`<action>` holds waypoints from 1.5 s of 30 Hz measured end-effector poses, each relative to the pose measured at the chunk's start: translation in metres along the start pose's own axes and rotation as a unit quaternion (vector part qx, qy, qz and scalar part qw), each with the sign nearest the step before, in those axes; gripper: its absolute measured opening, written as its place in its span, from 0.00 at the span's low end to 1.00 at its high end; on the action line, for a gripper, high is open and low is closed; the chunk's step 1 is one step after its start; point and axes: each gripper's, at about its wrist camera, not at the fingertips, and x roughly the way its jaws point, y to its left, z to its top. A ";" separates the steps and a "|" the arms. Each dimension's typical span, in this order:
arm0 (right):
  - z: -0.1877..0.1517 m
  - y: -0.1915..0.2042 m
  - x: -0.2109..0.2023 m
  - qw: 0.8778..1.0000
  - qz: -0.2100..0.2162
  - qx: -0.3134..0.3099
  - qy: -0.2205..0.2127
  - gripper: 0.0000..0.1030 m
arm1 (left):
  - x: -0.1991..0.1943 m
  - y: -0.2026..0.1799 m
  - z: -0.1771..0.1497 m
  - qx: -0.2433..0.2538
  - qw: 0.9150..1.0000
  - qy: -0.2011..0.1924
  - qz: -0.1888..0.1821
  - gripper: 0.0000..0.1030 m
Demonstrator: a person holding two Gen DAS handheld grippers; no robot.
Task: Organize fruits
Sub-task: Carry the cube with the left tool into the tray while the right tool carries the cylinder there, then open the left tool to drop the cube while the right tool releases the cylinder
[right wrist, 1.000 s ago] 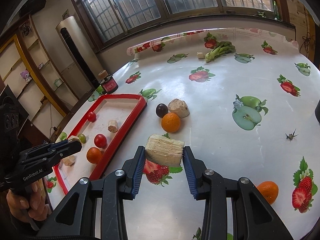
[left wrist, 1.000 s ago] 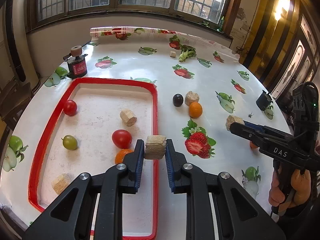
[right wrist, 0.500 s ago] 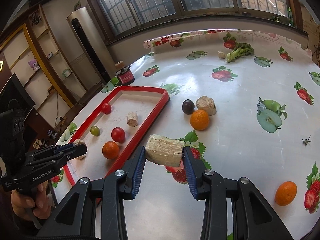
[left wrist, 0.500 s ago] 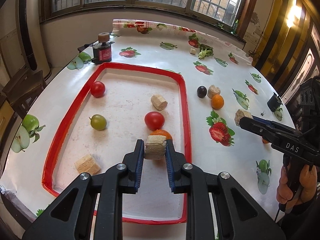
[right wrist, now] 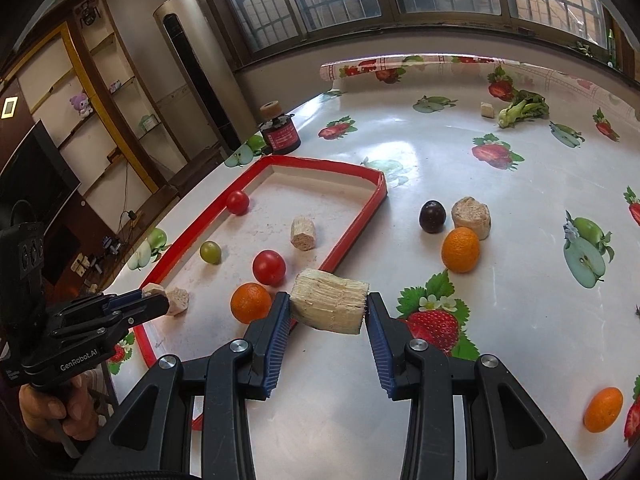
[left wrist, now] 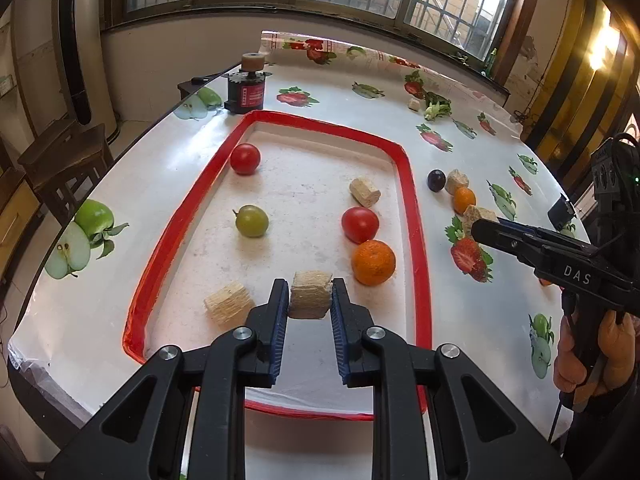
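1. Hidden/cut off: left gripper [left wrist: 310,296] blocks the tray's near rim in the left wrist view; its held chunk covers the tray floor behind it. Right gripper [right wrist: 328,306] hides the tray's [right wrist: 320,166] near right corner in the right wrist view
2. Right gripper seen from the left view [left wrist: 486,226] shows only a tan tip of its load; the rest is behind the black fingers
3. Left gripper seen from the right view [right wrist: 154,294] shows just a small pale end of its chunk; a loose chunk [right wrist: 178,300] sits at its tip, contact unclear
4. An orange blob under the right gripper body in the left view is mostly hidden, can't identify
5. Far small cube [right wrist: 487,110] and green veg [right wrist: 522,108] at 12-1 o'clock on the table [right wrist: 440,168], too small to detail
6. Left gripper: narrow, pads clamped on a small chunk [left wrist: 310,294], tan, fibrous, roughly cubic, held over the tray's [left wrist: 412,208] near end at 6 o'clock
7. Right gripper: moderately spread, pads pressed on a big chunk [right wrist: 328,306], pale, layered, ragged cut end, tilted, held above the tray's right rim
8. In tray: tomato [left wrist: 245,159] at 11, green fruit [left wrist: 252,221] at 9, second tomato [left wrist: 360,224] at 3, orange [left wrist: 373,262] at 4 just beside it, round chunk [left wrist: 365,192] at 1, block [left wrist: 229,310] at 7
9. Off tray, right of it: plum [right wrist: 432,216], beige chunk [right wrist: 471,216], orange two [right wrist: 460,250] clustered; orange three [right wrist: 603,409] at 4 o'clock near the edge
10. Black-red jar [left wrist: 248,88] beyond the tray's far left corner
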 end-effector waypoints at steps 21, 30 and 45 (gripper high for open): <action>0.068 0.019 0.053 1.000 -0.006 -0.021 0.003 0.38 | 0.011 0.012 -0.003 -0.013 1.000 0.017 -0.007 0.18; 0.094 0.016 0.093 1.000 -0.010 -0.007 0.009 0.38 | 0.026 0.002 0.000 -0.012 0.999 0.030 -0.014 0.18; 0.088 0.020 0.140 0.998 -0.021 -0.023 0.053 0.38 | 0.051 -0.009 0.000 -0.001 0.998 0.061 -0.020 0.18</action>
